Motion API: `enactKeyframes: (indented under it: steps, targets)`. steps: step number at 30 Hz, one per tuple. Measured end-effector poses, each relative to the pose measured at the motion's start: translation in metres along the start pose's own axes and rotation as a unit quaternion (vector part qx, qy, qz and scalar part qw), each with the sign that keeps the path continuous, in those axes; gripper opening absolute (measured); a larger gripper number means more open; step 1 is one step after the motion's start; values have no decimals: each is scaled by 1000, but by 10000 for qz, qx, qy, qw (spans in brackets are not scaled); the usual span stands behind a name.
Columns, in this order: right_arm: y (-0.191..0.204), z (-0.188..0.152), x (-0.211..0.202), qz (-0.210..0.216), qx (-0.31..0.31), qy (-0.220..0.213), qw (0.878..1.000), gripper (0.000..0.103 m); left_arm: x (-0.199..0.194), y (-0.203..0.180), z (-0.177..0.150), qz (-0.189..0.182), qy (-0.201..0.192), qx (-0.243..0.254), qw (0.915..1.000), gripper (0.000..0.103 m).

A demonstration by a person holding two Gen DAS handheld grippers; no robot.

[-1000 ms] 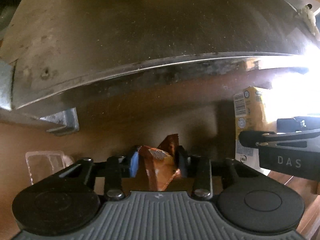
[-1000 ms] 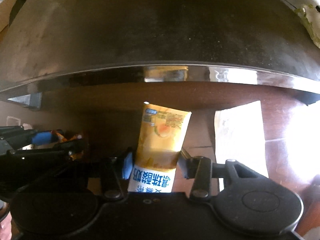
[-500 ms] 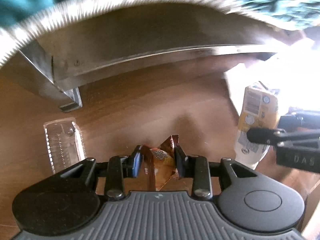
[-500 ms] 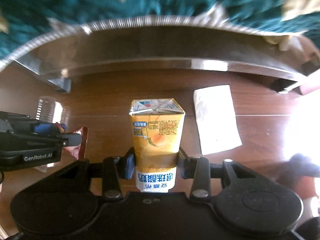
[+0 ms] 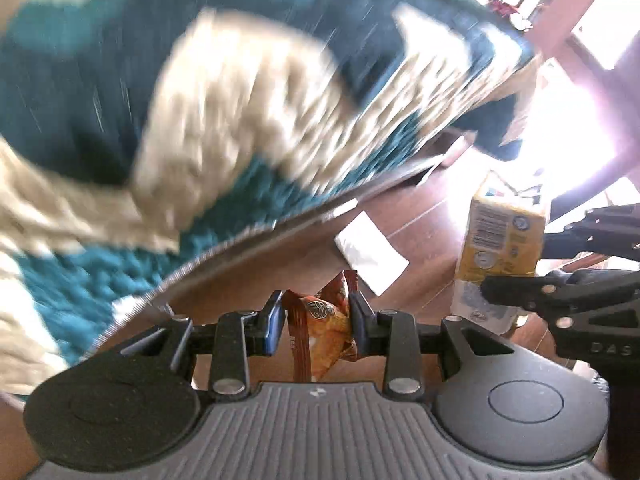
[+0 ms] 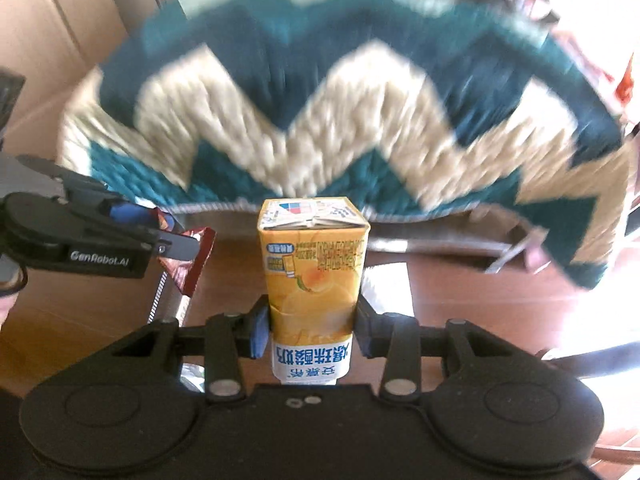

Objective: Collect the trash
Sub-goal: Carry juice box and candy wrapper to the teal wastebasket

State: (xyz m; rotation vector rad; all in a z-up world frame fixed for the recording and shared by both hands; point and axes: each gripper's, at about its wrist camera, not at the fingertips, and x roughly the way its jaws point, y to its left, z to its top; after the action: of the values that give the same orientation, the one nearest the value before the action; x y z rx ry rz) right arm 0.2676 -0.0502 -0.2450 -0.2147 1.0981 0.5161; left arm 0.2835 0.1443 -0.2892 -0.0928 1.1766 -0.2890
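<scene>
Left tool [image 5: 316, 322] is clamped on a crinkly orange snack wrapper [image 5: 326, 332], right tool [image 6: 310, 330] is squeezing a yellow drink carton [image 6: 312, 276] (print upside down), both held up off the wooden floor [image 5: 420, 216]. A white paper scrap [image 5: 372, 252] lies on the floor just past them, then the teal-and-cream zigzag rug [image 6: 340, 120], blurry.

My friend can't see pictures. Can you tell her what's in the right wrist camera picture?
The right gripper squeezes a yellow drink carton, held upright. To the left, the left gripper pinches an orange snack wrapper. Behind is a blurry teal-and-cream zigzag cushion; white paper lies on the wooden floor.
</scene>
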Motion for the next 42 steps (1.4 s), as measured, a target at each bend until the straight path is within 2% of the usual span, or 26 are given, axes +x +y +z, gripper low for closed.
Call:
enactKeyframes:
  steps: [2, 8, 16, 23, 28, 34, 42]
  targets:
    - [-4, 0, -33, 1, -49, -179, 9998, 40, -29, -14, 6, 107, -143, 91, 9998, 33]
    - [-21, -6, -118, 20, -48, -761, 9971, 40, -103, -50, 20, 240, -603, -108, 9978, 33]
    - [-44, -6, -240, -241, -207, -1815, 9829, 40, -190, -120, 42, 390, -1254, 1, 9913, 33]
    - [-86, 3, -337, -551, -99, -2678, 9618, 40, -263, -193, 75, 149, -1964, 183, 9802, 33]
    - [-122, 10, -407, -871, 34, -3368, 9376, 40, -297, -254, 104, 71, -2425, 583, 9684, 33]
    - [-171, 18, -460, -1368, 235, -3600, 9225, 40, -329, -326, 141, -128, -2884, 939, 9528, 33]
    - [-253, 2, -483, -1983, 876, -3572, 9085, 40, -332, -424, 184, -514, -3016, 1484, 9404, 33]
